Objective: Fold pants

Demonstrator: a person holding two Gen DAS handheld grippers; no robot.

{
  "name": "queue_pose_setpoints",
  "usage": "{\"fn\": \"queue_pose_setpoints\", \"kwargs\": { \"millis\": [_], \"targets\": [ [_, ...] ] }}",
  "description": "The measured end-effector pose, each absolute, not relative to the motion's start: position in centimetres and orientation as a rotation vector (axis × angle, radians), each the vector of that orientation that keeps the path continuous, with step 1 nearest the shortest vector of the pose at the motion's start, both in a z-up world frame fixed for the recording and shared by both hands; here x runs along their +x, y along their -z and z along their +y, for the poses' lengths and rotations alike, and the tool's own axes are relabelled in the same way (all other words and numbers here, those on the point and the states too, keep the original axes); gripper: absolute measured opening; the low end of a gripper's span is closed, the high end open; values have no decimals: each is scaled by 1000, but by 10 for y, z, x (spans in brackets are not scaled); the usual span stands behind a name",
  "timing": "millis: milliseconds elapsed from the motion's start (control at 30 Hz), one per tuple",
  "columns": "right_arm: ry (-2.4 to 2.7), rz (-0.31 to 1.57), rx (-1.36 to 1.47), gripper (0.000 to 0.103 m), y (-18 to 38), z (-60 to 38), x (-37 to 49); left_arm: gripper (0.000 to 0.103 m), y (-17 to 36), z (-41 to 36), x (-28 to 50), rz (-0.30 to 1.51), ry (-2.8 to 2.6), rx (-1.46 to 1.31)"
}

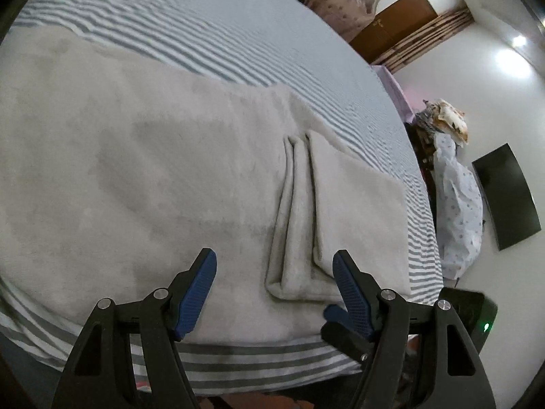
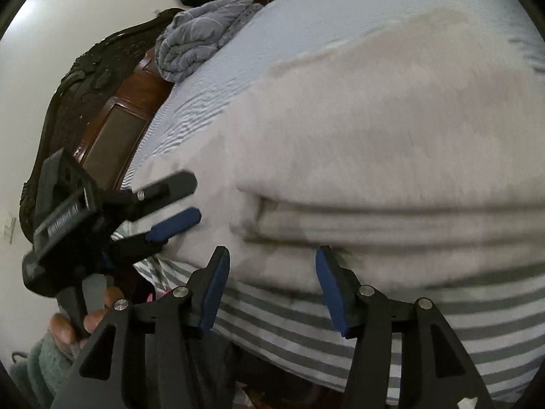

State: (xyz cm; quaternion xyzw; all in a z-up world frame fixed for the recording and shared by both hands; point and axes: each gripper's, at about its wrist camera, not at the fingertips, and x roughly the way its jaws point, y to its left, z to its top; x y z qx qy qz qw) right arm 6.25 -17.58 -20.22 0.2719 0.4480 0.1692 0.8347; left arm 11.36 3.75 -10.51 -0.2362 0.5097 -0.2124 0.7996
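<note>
Ceiling spotlights [image 1: 517, 41] glaring, motion blur, fisheye warp

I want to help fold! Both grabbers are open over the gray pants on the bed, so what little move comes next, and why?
Probably lower the right gripper onto the near edge of the gray pants and close. Both it and the left gripper stand open and hold nothing, and the pants are only partly folded, with layers stacked at one end.

The left hand-held gripper [image 1: 274, 264] hung over the near edge of the bed [image 1: 211, 34], jaws apart with nothing between them. The grey pants [image 1: 153, 170] lay spread across the striped sheet, a folded, pleated part [image 1: 306, 211] toward the right. The right hand-held gripper's blue tip [image 1: 335, 313] showed near the right finger. A dark screen [image 1: 507, 194] hung on the far right wall
</note>
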Motion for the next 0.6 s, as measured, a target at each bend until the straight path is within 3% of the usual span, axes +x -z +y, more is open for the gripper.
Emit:
{"fn": "queue_pose_setpoints", "kwargs": {
  "millis": [367,533,600],
  "targets": [
    [-225,844,821,48,209,-265,49,71,105,-15,139,1142,455,-435],
    [-160,767,971,42,210,-312,36,71,107,-39,140,1139,420,-348],
    [-113,742,992,41,209,-325,32,66,106,-47,138,1130,405,-305]
  ]
}}
